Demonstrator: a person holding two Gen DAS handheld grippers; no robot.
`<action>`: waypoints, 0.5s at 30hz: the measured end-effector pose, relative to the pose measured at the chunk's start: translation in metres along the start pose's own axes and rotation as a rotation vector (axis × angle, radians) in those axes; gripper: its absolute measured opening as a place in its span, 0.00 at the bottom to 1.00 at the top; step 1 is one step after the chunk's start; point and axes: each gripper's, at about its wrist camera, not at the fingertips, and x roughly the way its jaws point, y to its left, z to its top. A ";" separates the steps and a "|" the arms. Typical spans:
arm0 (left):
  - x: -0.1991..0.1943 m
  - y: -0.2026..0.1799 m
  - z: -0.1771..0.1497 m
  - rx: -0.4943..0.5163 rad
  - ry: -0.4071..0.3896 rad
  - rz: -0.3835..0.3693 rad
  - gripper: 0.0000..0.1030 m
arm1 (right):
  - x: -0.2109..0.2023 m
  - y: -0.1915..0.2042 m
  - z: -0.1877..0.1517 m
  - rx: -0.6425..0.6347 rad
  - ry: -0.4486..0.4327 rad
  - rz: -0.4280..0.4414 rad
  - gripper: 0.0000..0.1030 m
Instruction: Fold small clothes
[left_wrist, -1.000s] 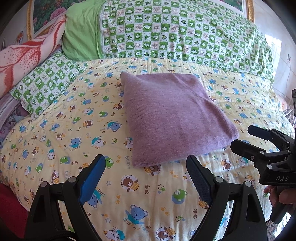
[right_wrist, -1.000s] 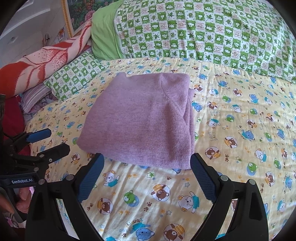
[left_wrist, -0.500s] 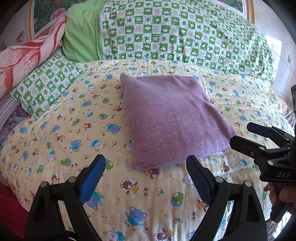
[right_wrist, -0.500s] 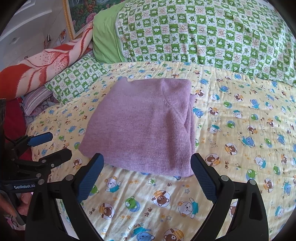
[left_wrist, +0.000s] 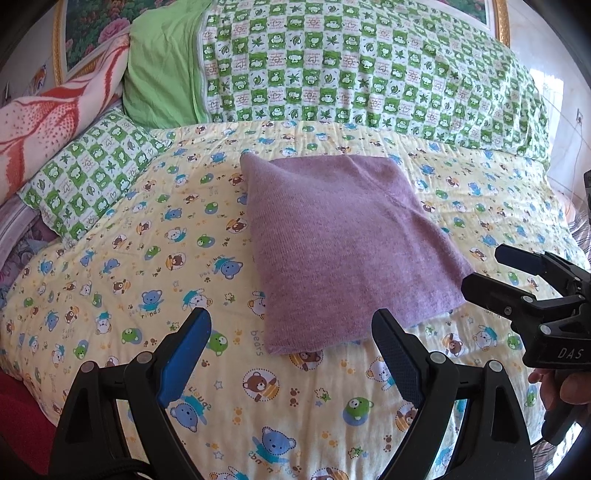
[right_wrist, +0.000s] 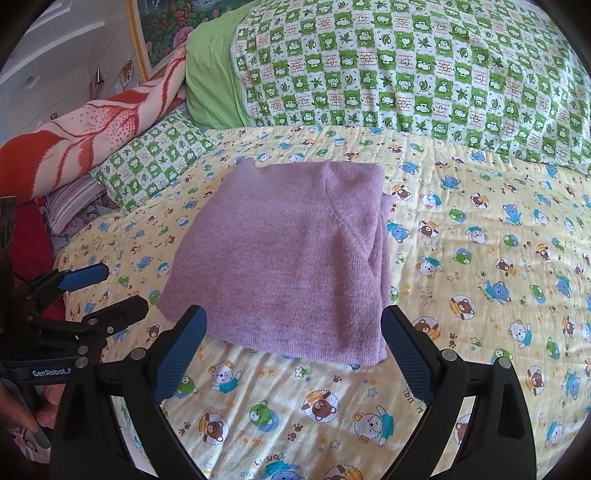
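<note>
Now folded purple sweater (left_wrist: 343, 251) lies flat on bedsheet (left_wrist: 110, 280); both grippers' fingers spread, clear of edges.

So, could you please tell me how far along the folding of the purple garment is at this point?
Done, it seems: the purple knitted garment lies as a compact rectangle on the bear-print sheet, its layers stacked at one side. In hand: nothing; the left gripper and right gripper both hover before it with jaws open and empty. Left: perhaps only setting it aside; no other unfolded clothing shows.
</note>
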 end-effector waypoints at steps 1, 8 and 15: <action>0.001 0.001 0.002 -0.001 -0.001 0.000 0.87 | 0.001 0.000 0.001 -0.002 0.001 0.002 0.93; 0.007 0.003 0.017 -0.020 -0.010 0.005 0.87 | 0.007 -0.005 0.009 0.006 0.004 0.005 0.93; 0.014 0.002 0.021 -0.037 0.000 0.008 0.87 | 0.014 -0.011 0.014 0.022 0.017 0.014 0.93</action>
